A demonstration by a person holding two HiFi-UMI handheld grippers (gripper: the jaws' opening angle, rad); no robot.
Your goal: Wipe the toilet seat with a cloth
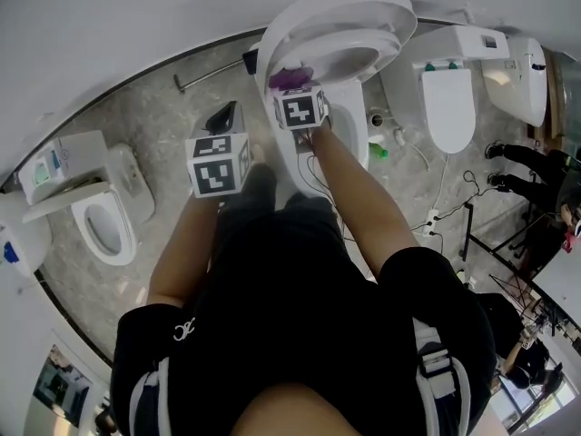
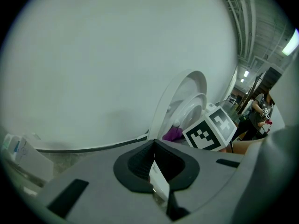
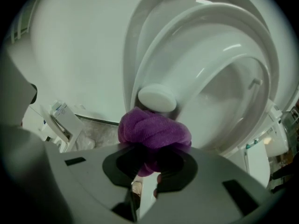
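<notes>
The white toilet stands in front of me with its lid point(image 1: 313, 12) and seat point(image 1: 356, 51) both tipped up against the wall. My right gripper point(image 1: 295, 91) is shut on a bunched purple cloth point(image 1: 290, 77), held just off the raised seat's left edge. In the right gripper view the cloth point(image 3: 154, 130) bulges out of the jaws right below a white bumper point(image 3: 157, 98) on the seat's underside point(image 3: 219, 73). My left gripper point(image 1: 225, 118) hangs left of the bowl, shut with nothing in it point(image 2: 153, 161). From there, the right gripper's marker cube point(image 2: 210, 127) and the cloth point(image 2: 174, 133) show.
Another white toilet point(image 1: 449, 98) stands to the right and a small one point(image 1: 100, 216) to the left. A green bottle point(image 1: 377, 151) and cables point(image 1: 436, 212) lie on the stone floor at right. A person in black point(image 1: 536, 162) stands far right. A metal rod point(image 1: 209, 73) lies by the wall.
</notes>
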